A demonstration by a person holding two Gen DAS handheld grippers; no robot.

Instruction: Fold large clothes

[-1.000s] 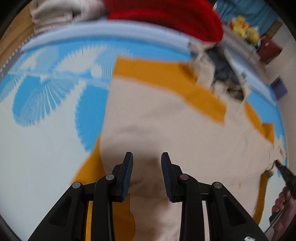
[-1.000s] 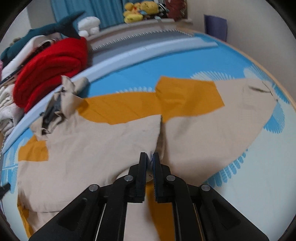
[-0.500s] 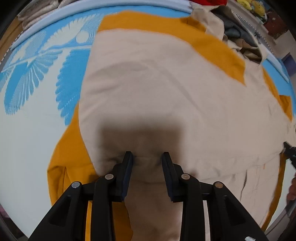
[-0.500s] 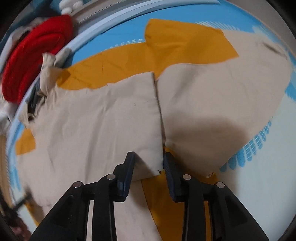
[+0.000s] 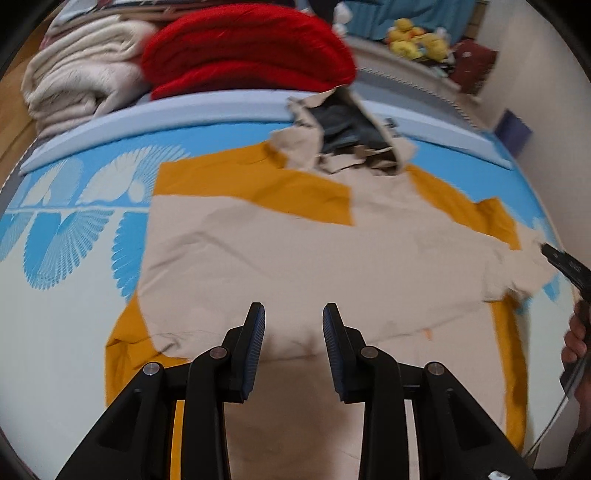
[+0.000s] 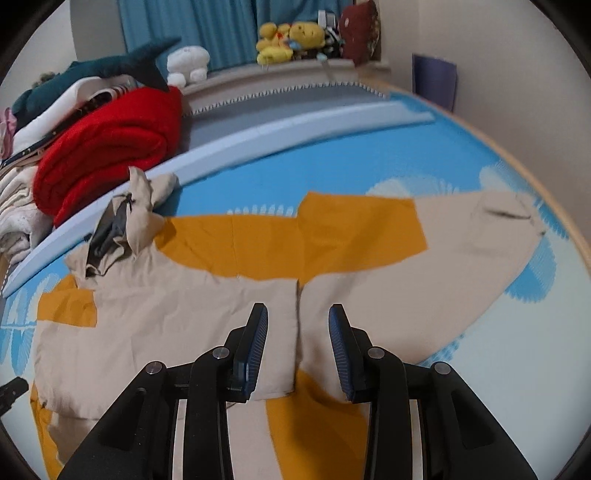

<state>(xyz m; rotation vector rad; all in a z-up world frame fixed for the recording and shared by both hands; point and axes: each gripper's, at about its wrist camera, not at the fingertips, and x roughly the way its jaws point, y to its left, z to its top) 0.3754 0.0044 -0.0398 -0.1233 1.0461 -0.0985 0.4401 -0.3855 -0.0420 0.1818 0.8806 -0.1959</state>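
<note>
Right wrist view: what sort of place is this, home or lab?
Most likely a home bedroom or playroom. The beige-and-orange hooded garment is spread on a blue-and-white patterned mat, with yellow plush toys on a ledge by teal curtains and a folded red blanket.

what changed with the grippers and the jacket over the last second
The right gripper was shut on the beige and orange jacket; its jaws have just been opening and it let the fabric go. Both views pulled back from the cloth. The left gripper stayed open and empty. The jacket stayed spread on the blue mat.
</note>
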